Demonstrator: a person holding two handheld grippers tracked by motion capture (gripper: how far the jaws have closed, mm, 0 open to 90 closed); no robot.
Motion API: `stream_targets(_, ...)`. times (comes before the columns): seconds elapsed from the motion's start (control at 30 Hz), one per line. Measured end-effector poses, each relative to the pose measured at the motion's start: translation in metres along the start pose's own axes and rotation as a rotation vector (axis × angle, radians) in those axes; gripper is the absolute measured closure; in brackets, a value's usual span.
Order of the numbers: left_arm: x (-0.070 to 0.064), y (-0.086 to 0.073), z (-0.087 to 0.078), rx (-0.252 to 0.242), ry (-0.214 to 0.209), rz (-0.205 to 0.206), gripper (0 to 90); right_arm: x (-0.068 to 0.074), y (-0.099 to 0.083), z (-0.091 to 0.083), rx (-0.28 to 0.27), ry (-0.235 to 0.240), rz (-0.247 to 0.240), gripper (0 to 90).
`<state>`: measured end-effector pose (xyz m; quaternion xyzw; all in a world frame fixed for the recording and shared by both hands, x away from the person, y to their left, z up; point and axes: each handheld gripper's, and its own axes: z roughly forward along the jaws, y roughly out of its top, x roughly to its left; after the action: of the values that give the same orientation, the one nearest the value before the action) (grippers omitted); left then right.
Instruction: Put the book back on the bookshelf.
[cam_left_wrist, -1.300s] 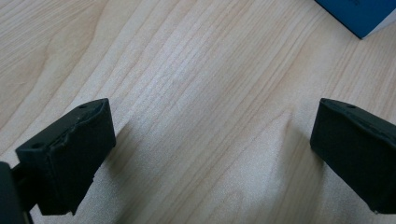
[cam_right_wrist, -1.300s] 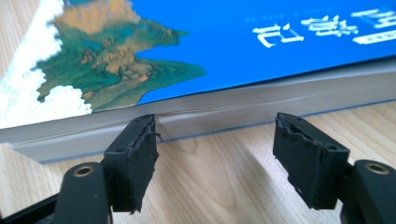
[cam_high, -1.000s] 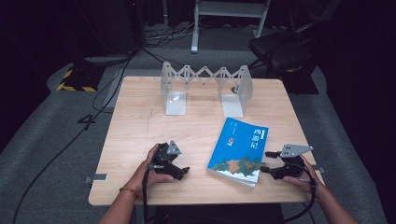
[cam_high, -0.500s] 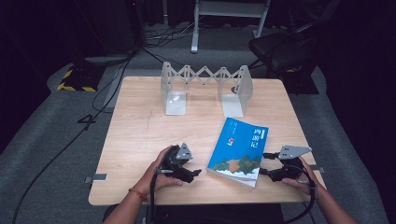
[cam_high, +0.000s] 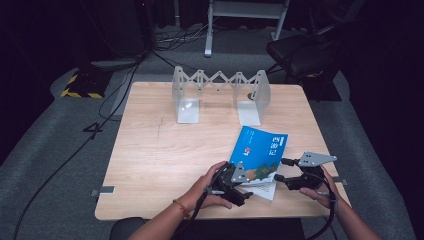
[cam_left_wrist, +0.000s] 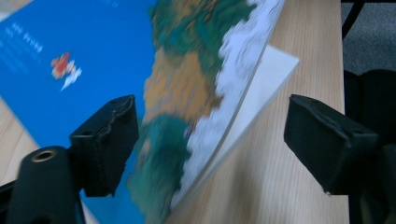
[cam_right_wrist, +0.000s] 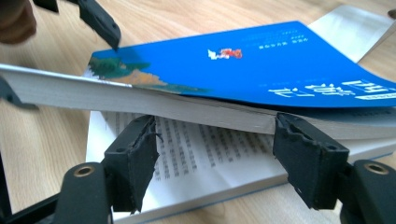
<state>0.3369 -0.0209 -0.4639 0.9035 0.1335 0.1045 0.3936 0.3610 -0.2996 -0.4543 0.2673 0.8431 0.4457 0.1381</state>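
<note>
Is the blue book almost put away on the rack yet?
Not yet. The blue book lies near the table's front edge, far from the bookend rack, which holds nothing. The left gripper, jaws open, is at its corner; the book's upper part is lifted. The right gripper waits open. Gripping, carrying and standing it remain.

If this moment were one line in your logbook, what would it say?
book: on table, front part lifted off the lower pages | left gripper: open, at book's near corner | right gripper: open, at book's edge | bookend rack: holds nothing
</note>
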Motion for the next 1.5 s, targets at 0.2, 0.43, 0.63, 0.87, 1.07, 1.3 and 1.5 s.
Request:
stream_targets(0.2,-0.006,0.006,0.017,0.019,0.067,0.02,24.2,0.0,0.004,0.0,-0.016,-0.008,0.006,30.8)
stream_targets(0.43,-0.006,0.0,0.011,-0.014,0.119,0.04,56.3,0.0,0.003,0.001,-0.026,-0.007,0.017,30.5)
stream_targets(0.63,-0.004,0.001,0.003,-0.028,0.123,0.092,72.9,-0.003,0.002,0.001,-0.04,0.011,0.042,29.9)
stream_targets(0.87,0.009,-0.005,-0.011,-0.024,0.095,0.078,78.0,-0.007,0.0,-0.01,-0.087,0.027,0.019,35.7)
stream_targets(1.07,0.025,-0.02,-0.032,-0.022,0.07,0.035,77.9,-0.007,0.006,-0.018,-0.132,0.019,-0.026,36.9)
stream_targets(1.3,0.04,-0.038,-0.049,-0.013,0.051,0.015,75.8,0.0,0.032,-0.007,-0.099,0.036,-0.164,32.9)
stream_targets(1.5,0.048,-0.046,-0.058,-0.012,0.058,0.008,74.9,-0.002,0.041,0.017,-0.044,0.108,-0.215,30.1)
